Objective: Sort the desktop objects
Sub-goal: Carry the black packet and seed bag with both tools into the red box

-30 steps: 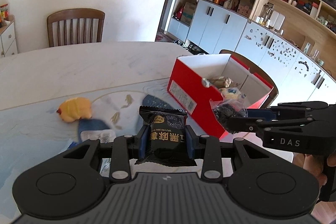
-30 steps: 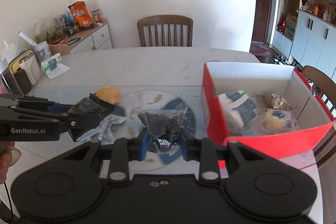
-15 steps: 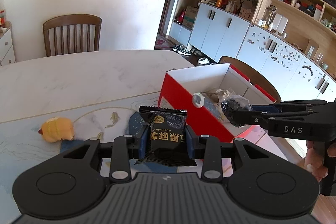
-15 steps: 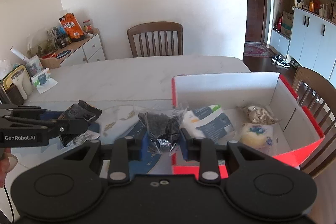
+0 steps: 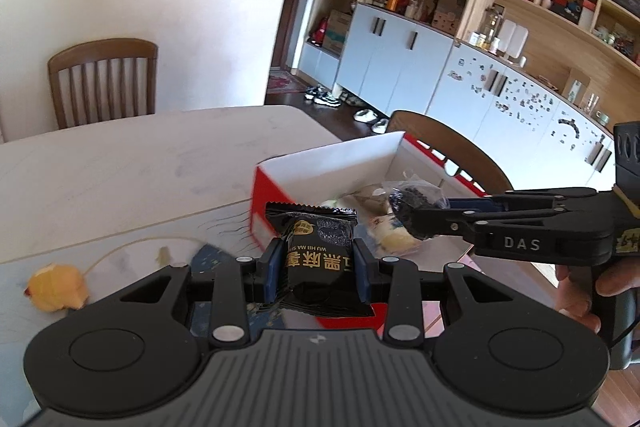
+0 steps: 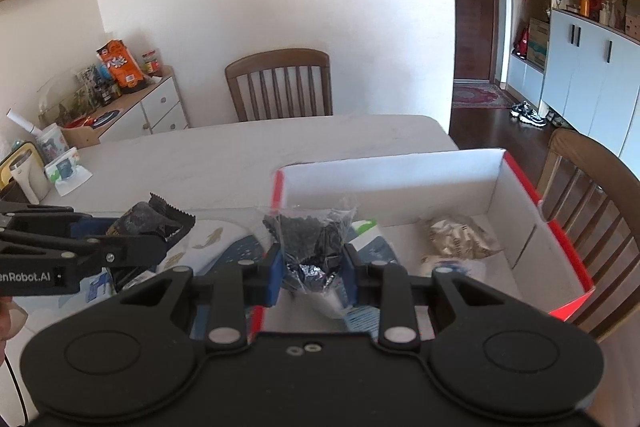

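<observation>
Here the left gripper (image 5: 317, 264) clamps a black sachet (image 5: 316, 259), the right gripper (image 6: 312, 269) a clear crinkled packet (image 6: 310, 239).

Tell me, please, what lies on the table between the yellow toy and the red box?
In the left wrist view, between the yellow toy and the red box lies a mat with fish drawings and a dark blue patch; nothing else shows there.

Black hand-held gripper (image 5: 316, 265) bodies, blue finger pads (image 5: 271, 269), silver screws, white "DAS" and "GenRobot.AI" lettering
</observation>
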### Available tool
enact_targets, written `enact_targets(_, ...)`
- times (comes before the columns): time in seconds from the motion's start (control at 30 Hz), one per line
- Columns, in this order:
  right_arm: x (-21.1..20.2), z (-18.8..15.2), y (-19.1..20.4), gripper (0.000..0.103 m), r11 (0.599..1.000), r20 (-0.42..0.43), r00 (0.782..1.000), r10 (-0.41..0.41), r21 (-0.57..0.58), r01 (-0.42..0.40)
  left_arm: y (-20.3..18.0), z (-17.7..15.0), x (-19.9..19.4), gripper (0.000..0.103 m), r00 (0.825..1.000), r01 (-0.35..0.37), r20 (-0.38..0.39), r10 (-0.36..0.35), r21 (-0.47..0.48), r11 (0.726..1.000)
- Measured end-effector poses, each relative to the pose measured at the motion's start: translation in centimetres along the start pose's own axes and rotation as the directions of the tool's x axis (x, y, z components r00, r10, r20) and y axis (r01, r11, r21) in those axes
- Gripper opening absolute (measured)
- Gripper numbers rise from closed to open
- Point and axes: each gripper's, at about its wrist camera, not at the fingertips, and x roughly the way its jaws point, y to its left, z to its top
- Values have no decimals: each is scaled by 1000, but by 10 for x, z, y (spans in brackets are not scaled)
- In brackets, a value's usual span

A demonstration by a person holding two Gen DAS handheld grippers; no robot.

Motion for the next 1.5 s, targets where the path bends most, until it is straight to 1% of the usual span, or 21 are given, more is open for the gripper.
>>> enact_targets(0.37, 14, 11, -48, 29, 998, -17, 999, -36, 42, 36, -36, 25, 43, 35, 999, 44, -35, -41, 73, 996)
enact_targets(0.63, 23, 14, -74, 29, 996, -36, 997, -61, 55, 63, -49, 31, 67, 35, 996, 59, -65, -53, 97, 993)
enact_targets(0.87, 38, 17, -94, 28, 994, -70, 993, -93, 43, 96, -58, 32, 102, 35, 990, 80, -125, -65, 124, 989)
enact_targets(0.93, 44, 18, -97, 28, 994, -79, 991, -104, 37, 107, -60, 30, 112, 35, 987, 91, -145, -72, 130, 987)
enact_targets(1.03, 54, 21, -103, 28, 993, -100, 989, -113, 23, 116, -70, 29, 128, 35, 982, 110, -173, -81, 164, 980)
enact_targets(1.23, 76, 16, -105, 28, 991, -158, 979, -132, -9, 133, -79, 22, 151, 35, 966, 146, -239, -97, 198, 969)
enact_targets(1.43, 77, 6, -107, 28, 990, -204, 969, -141, -25, 139, -82, 17, 166, 35, 950, 167, -294, -105, 197, 966)
enact_targets(1.5, 77, 1, -108, 28, 988, -223, 962, -154, -31, 151, -81, 17, 171, 35, 945, 172, -308, -108, 191, 966)
